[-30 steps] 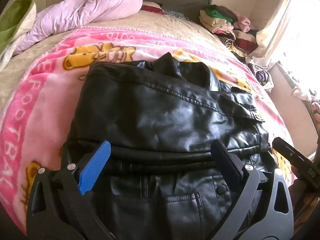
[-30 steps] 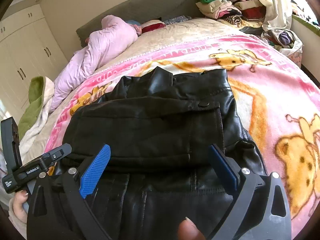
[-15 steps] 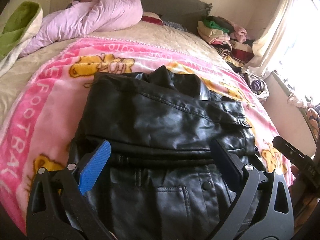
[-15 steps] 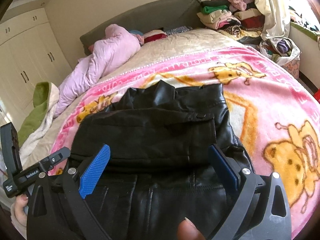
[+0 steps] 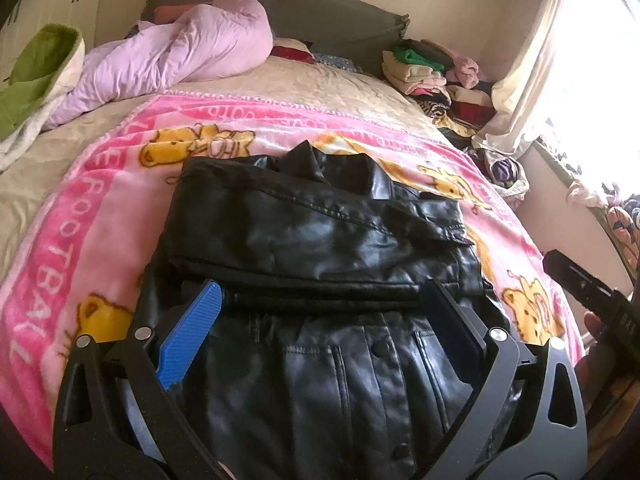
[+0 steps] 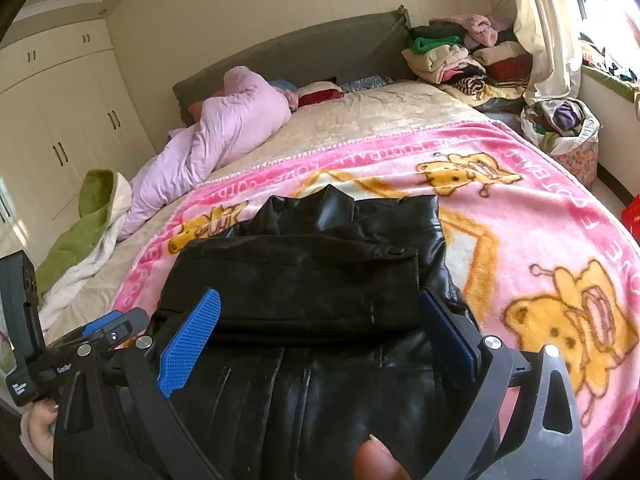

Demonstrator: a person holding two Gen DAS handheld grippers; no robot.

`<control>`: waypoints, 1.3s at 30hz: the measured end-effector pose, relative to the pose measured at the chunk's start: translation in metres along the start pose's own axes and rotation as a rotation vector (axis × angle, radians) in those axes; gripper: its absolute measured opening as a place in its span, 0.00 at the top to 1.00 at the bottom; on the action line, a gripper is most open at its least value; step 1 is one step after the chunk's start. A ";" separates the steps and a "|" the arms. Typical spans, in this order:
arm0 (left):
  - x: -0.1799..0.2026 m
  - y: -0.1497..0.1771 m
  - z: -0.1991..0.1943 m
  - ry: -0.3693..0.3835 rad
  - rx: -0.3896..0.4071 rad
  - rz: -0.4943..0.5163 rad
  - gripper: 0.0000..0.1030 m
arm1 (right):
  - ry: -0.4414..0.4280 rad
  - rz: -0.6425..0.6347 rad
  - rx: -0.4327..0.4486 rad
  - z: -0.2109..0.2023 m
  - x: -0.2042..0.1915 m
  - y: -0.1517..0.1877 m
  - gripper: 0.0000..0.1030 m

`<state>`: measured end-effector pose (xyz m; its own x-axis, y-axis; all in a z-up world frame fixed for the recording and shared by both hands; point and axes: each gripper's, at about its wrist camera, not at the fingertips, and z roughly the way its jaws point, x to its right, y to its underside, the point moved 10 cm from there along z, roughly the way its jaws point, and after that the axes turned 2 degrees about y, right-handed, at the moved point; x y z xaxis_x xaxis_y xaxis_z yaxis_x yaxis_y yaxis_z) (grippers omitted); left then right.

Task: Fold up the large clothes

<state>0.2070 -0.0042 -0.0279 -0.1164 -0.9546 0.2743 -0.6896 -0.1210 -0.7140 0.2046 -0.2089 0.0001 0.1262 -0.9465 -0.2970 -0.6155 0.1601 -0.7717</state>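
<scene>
Hovering over the black leather jacket (image 5: 320,240) on the pink blanket (image 5: 80,220), your left claw (image 5: 320,320) and right claw (image 6: 320,320) gape wide, holding nothing.

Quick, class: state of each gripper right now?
Left gripper: jaws open, holding nothing, above the black leather jacket.
Right gripper: jaws open, holding nothing, above the same jacket.
</scene>
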 end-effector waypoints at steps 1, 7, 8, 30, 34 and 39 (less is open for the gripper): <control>0.000 0.001 0.000 -0.002 -0.001 0.003 0.09 | -0.002 0.001 0.001 -0.003 0.001 0.001 0.05; 0.009 0.012 -0.010 -0.008 -0.003 0.018 0.09 | 0.008 -0.022 0.000 -0.015 0.003 0.009 0.05; 0.009 0.015 -0.012 -0.008 -0.004 0.018 0.09 | 0.008 -0.024 -0.001 -0.017 0.003 0.011 0.05; 0.000 0.051 -0.037 -0.039 -0.015 0.003 0.09 | -0.040 -0.069 -0.093 -0.031 -0.003 0.062 0.05; -0.006 0.057 -0.042 -0.051 -0.018 -0.007 0.09 | -0.035 -0.081 -0.115 -0.033 0.000 0.074 0.05; -0.016 0.067 -0.049 -0.063 -0.027 -0.021 0.09 | -0.019 -0.093 -0.144 -0.035 0.007 0.089 0.05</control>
<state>0.1274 0.0160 -0.0483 -0.0569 -0.9673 0.2472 -0.7108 -0.1346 -0.6904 0.1234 -0.2115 -0.0507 0.2015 -0.9497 -0.2398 -0.7056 0.0291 -0.7080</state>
